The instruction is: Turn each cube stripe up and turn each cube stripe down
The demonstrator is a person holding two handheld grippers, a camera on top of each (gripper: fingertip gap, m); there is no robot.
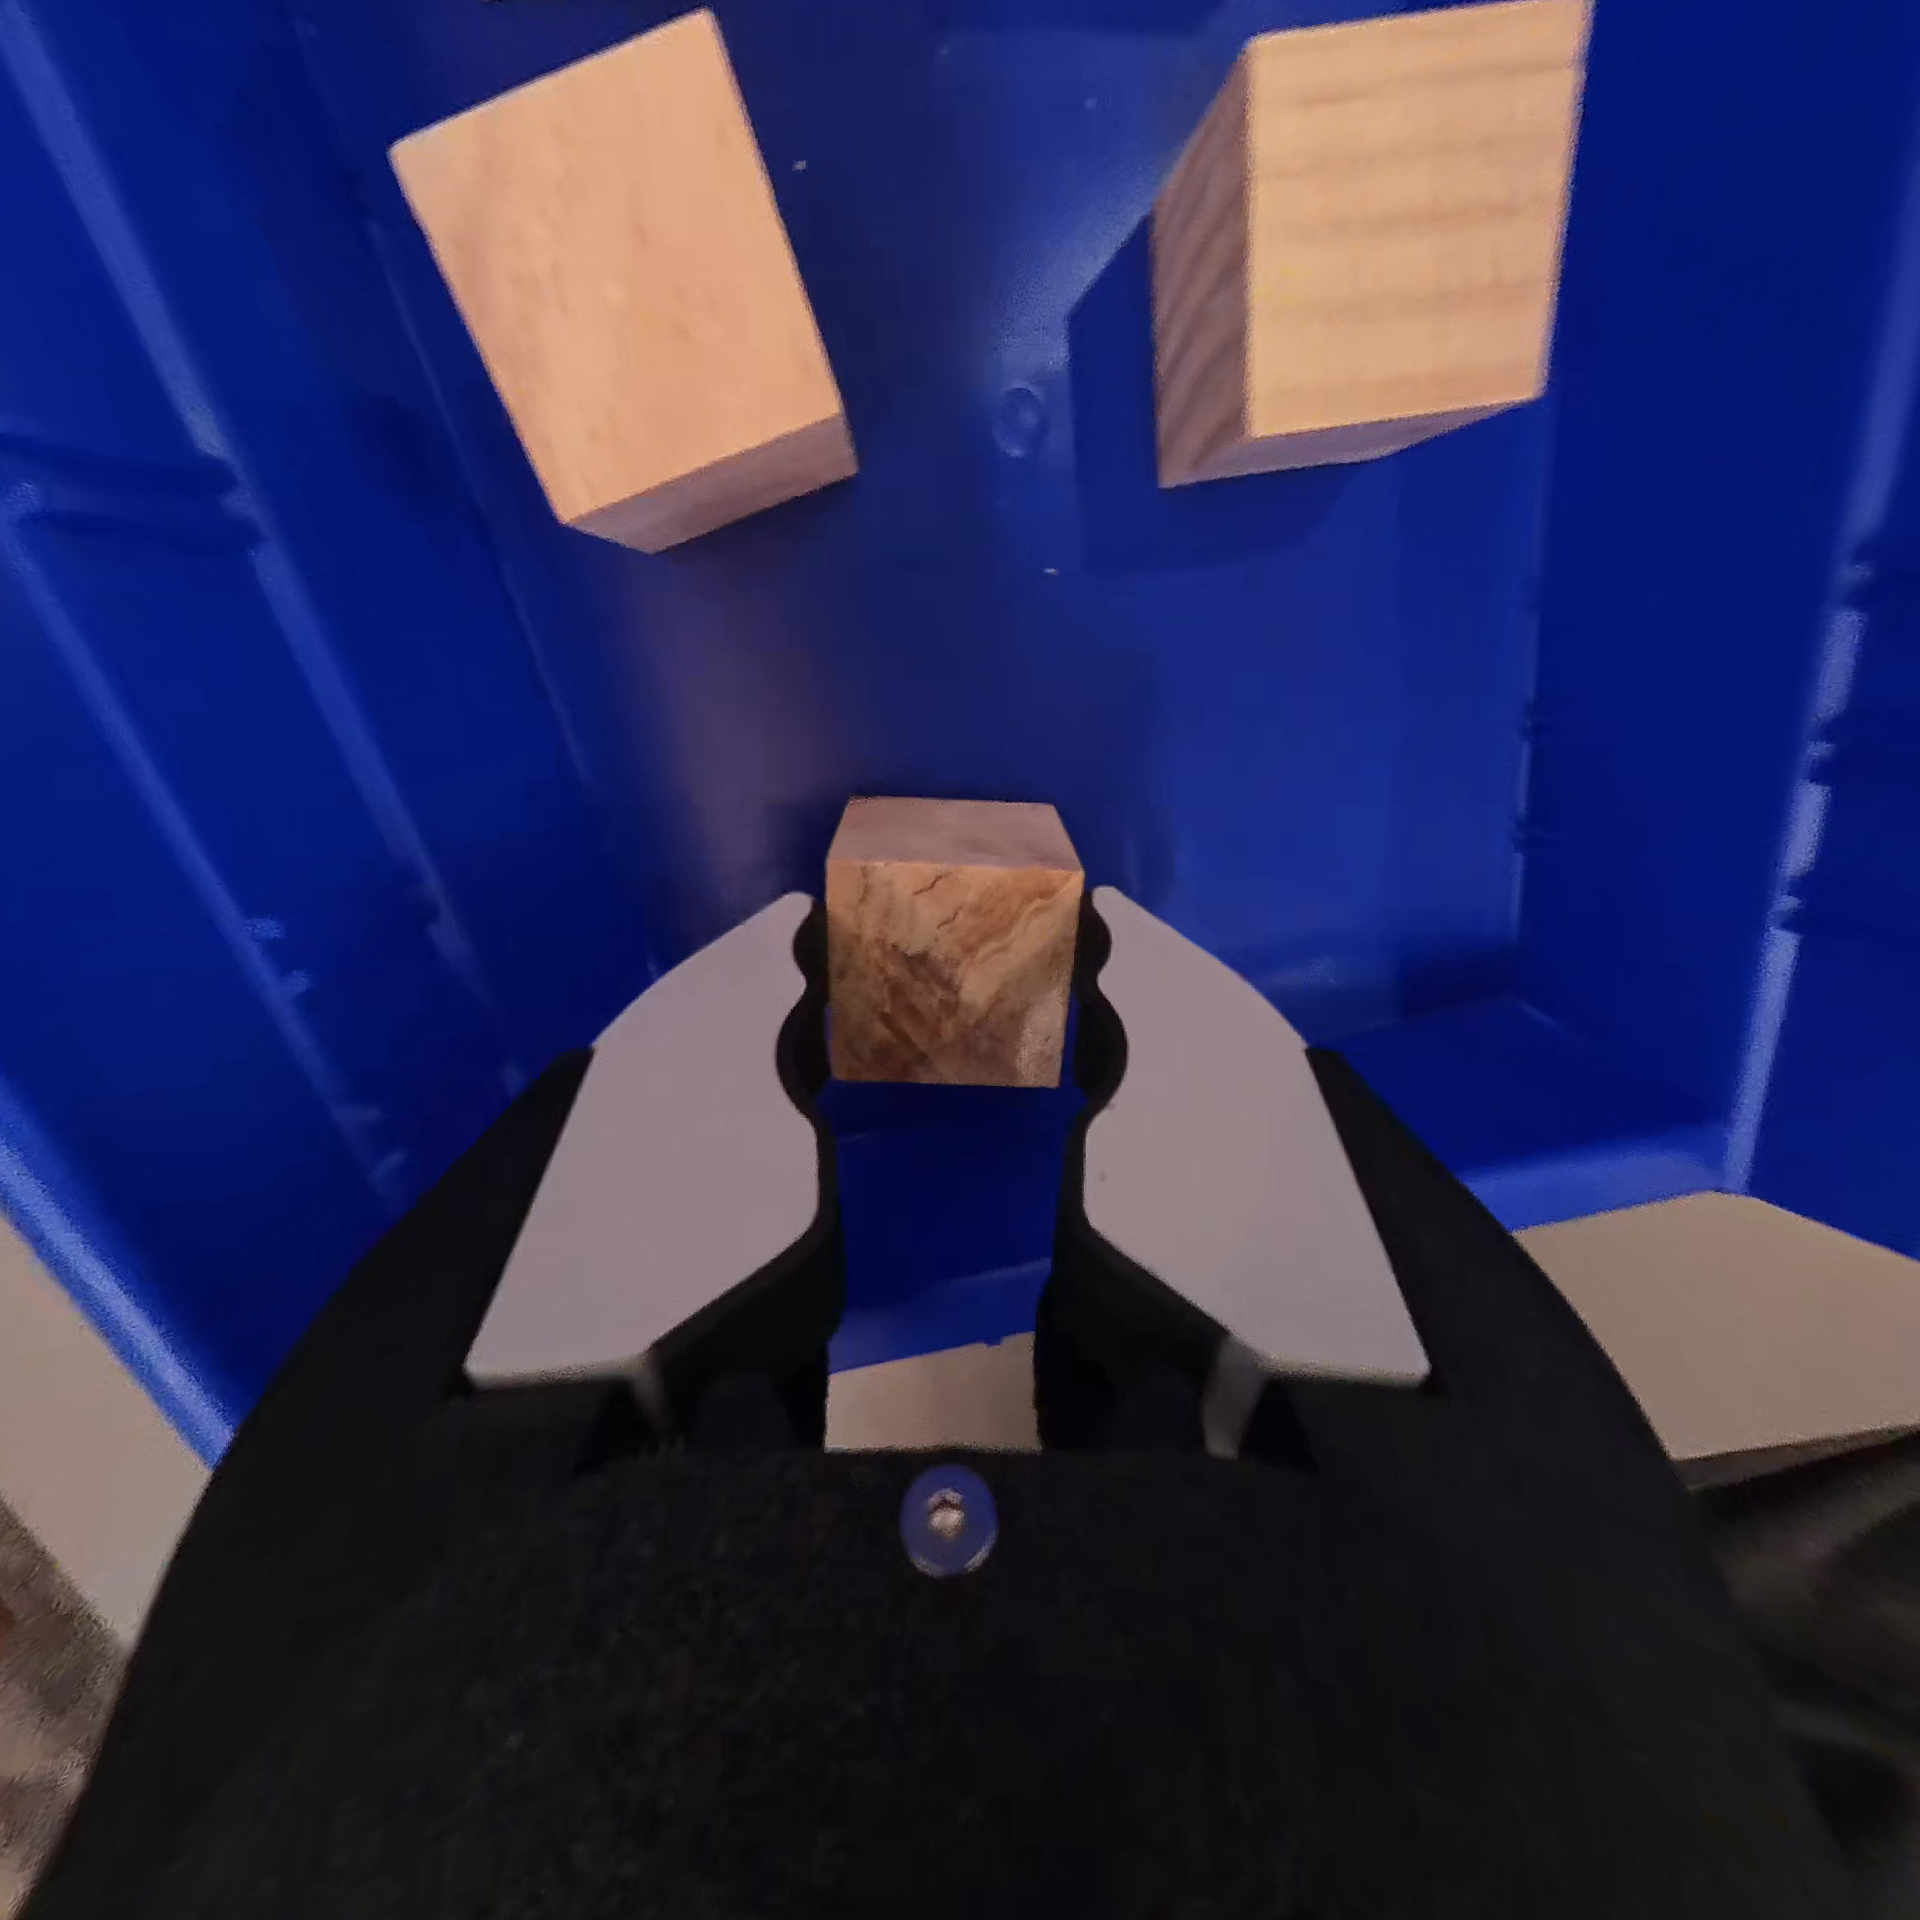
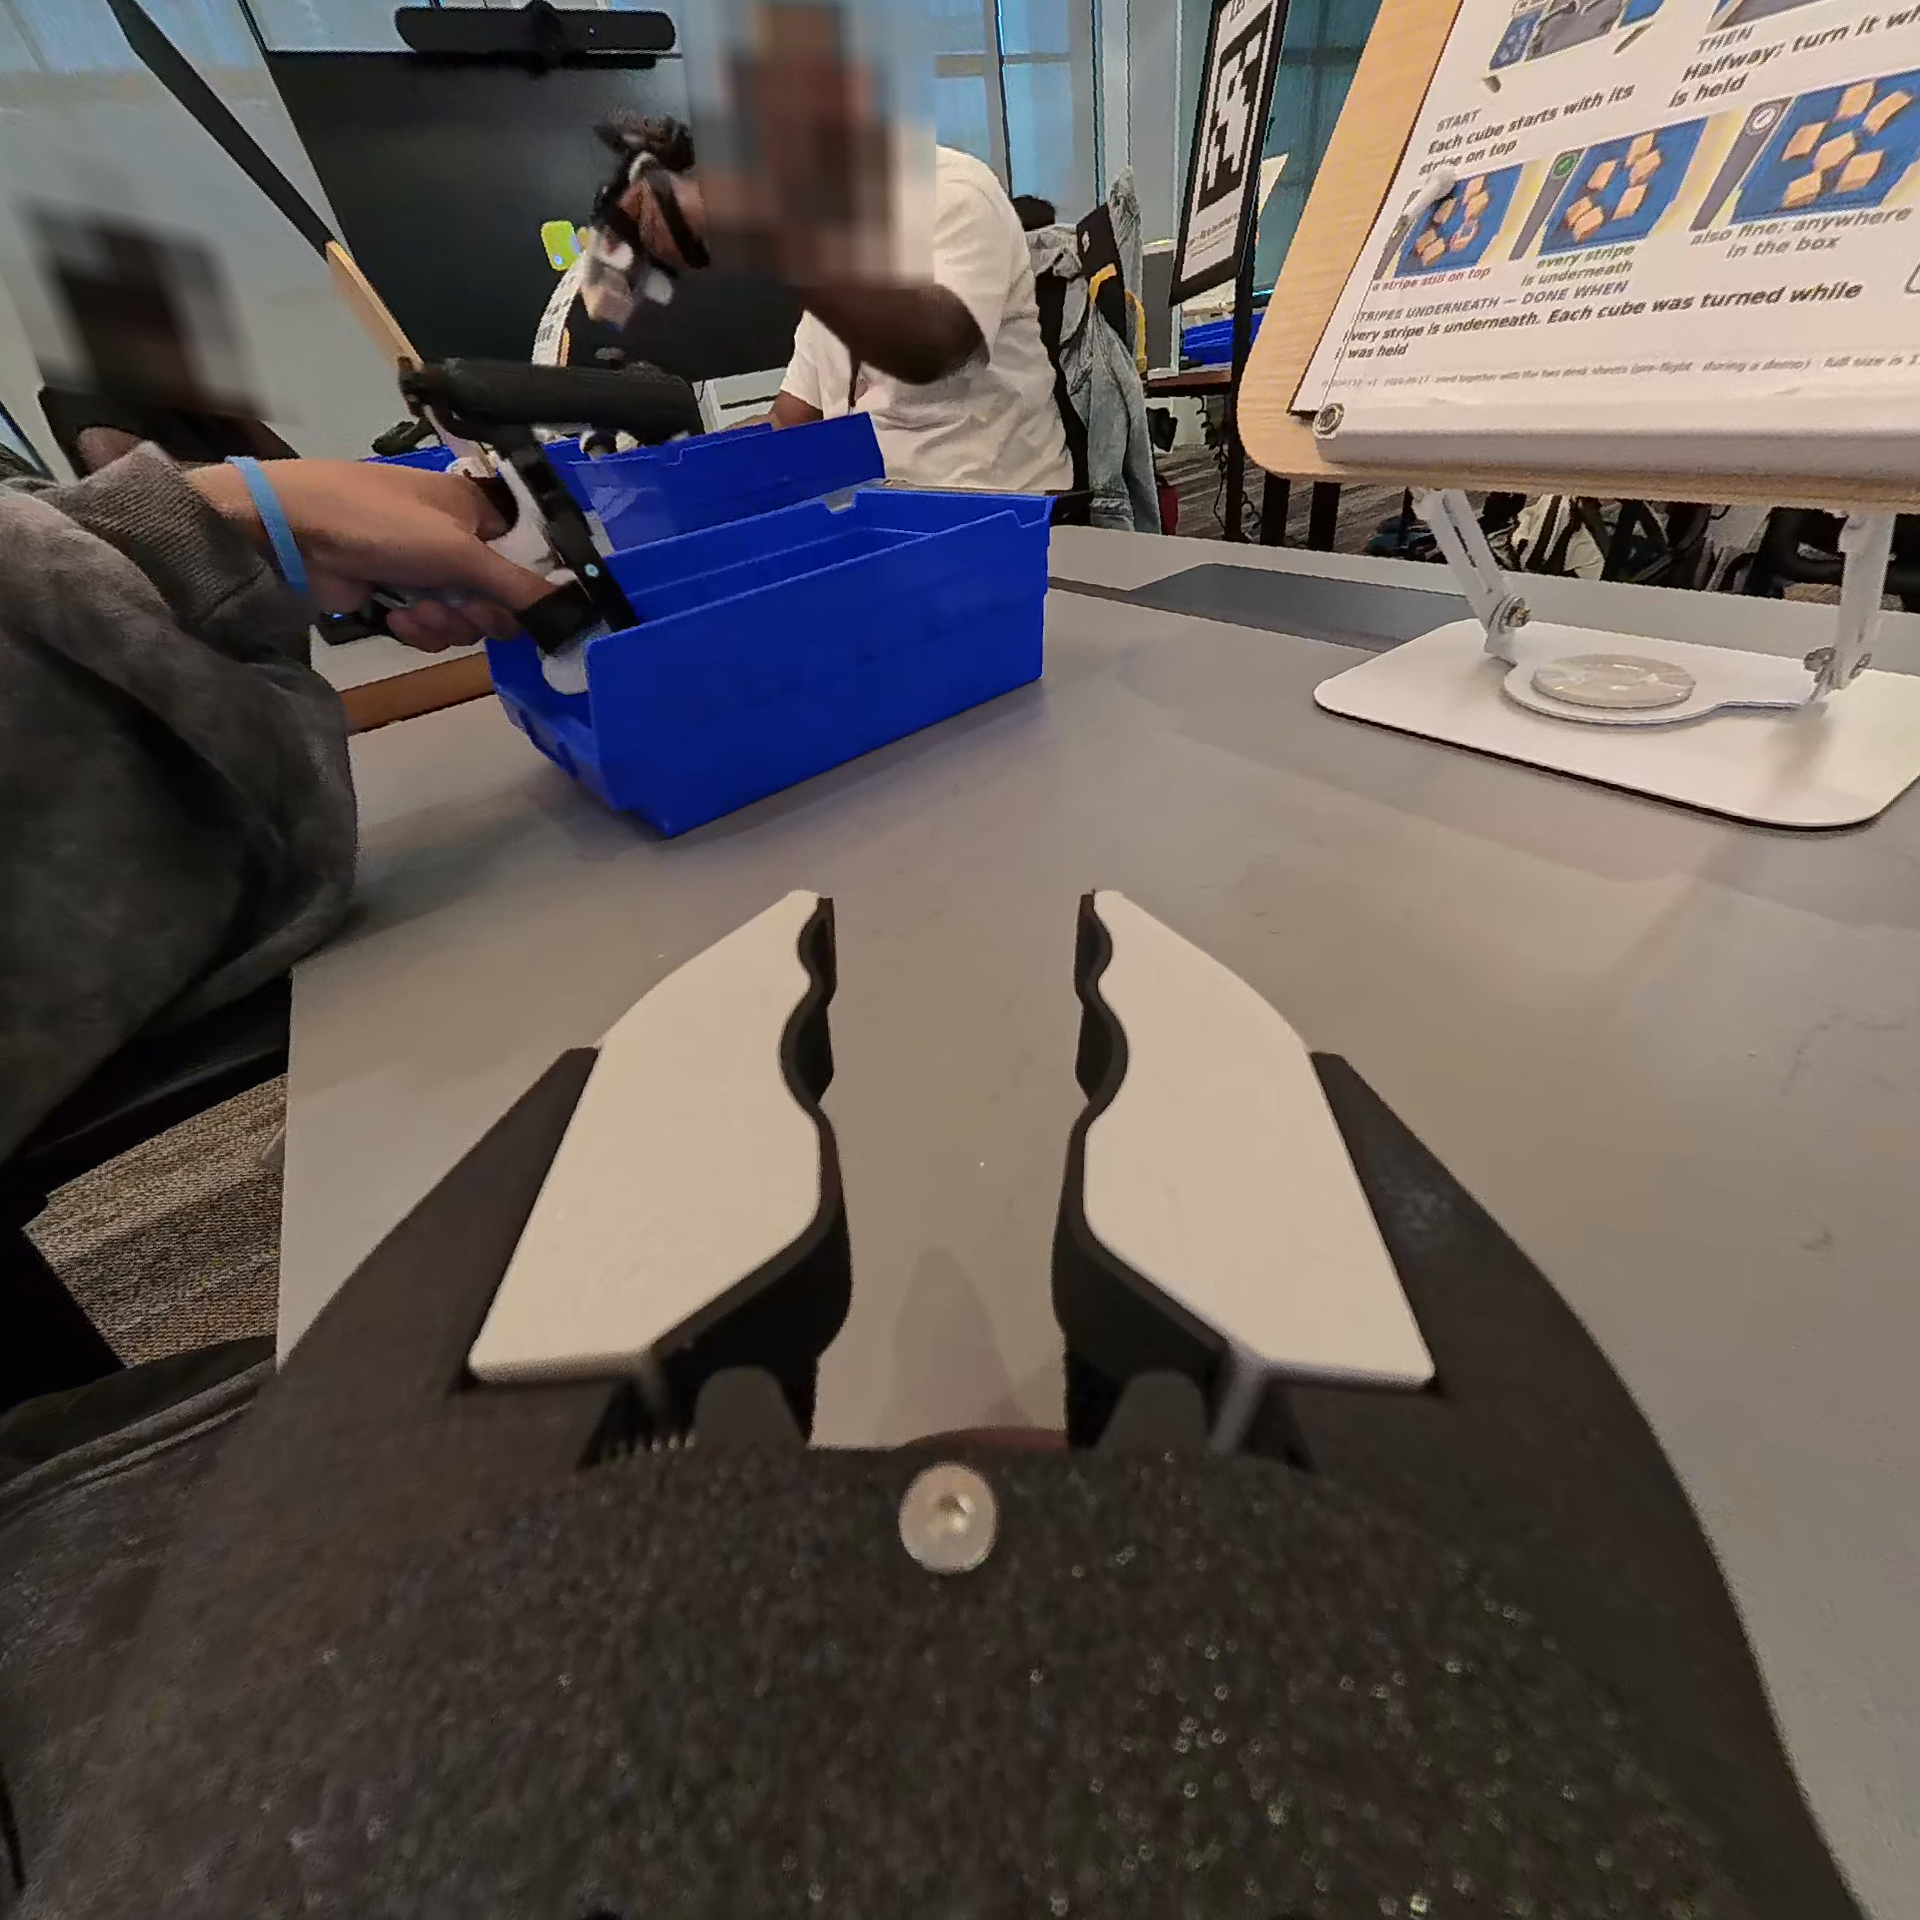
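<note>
The left gripper [image 1: 948, 987] had its fingers pinched on a small wooden cube [image 1: 948, 977], one pad against each side, holding it above the floor of the blue bin [image 1: 312, 727]. The face turned toward the camera showed dark, swirling grain; no stripe could be made out on the faces in view, so which way its stripe pointed could not be told. Farther in, two more cubes lay on the bin floor, one to the left [image 1: 623, 281] and one to the right [image 1: 1382, 229], both showing plain pale wood with no stripe visible on top or on the sides seen.

The right gripper [image 2: 954, 997] hovered over the grey desk [image 2: 1455, 1039], well apart from the bin, its fingers spread with nothing between them.

Judging by this, the work seemed to be mid-way: one cube was in hand being turned, and two may already have had their stripes underneath, though that could not be confirmed. Only three cubes showed, and others might have lain out of view.
</note>
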